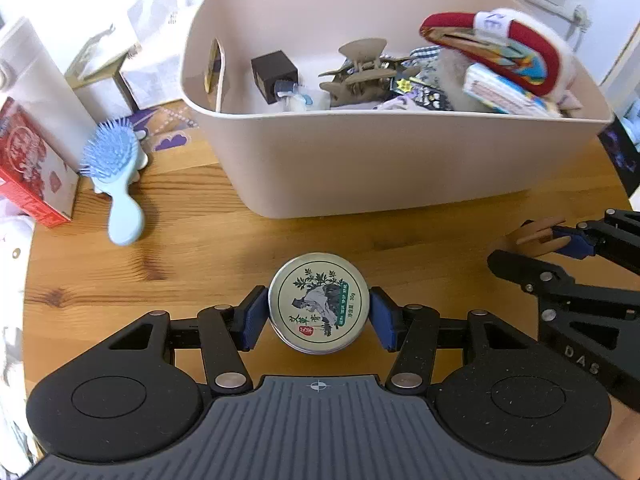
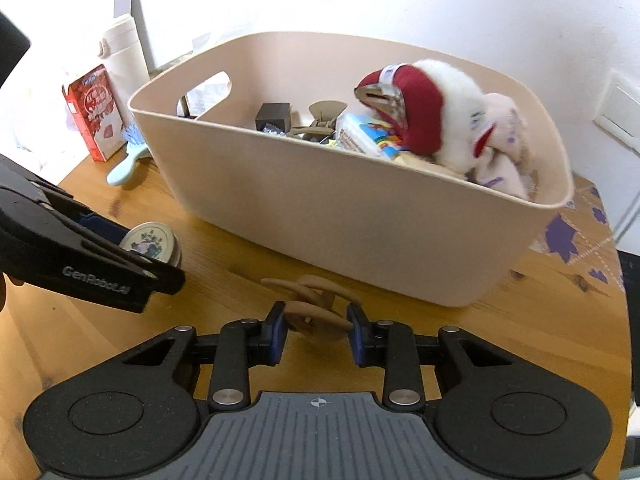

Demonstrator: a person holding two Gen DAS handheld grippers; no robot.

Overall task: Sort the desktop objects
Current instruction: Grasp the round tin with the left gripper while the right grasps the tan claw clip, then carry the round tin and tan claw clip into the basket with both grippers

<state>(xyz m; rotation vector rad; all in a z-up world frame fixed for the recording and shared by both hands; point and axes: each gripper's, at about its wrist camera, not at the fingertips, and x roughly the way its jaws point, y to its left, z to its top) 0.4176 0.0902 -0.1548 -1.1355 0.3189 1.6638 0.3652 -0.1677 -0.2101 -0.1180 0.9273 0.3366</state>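
The left gripper clamps one round tin by its sides, and the right gripper pinches one tan hair claw. Both hover just above the wooden table, seemingly bound for the single beige bin just behind. One more claw already lies inside; one blue hairbrush waits outside.

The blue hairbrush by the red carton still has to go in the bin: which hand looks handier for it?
Probably the left. Both are busy: the left gripper clamps the round tin, the right gripper a tan hair clip. The hairbrush lies on the left's side.
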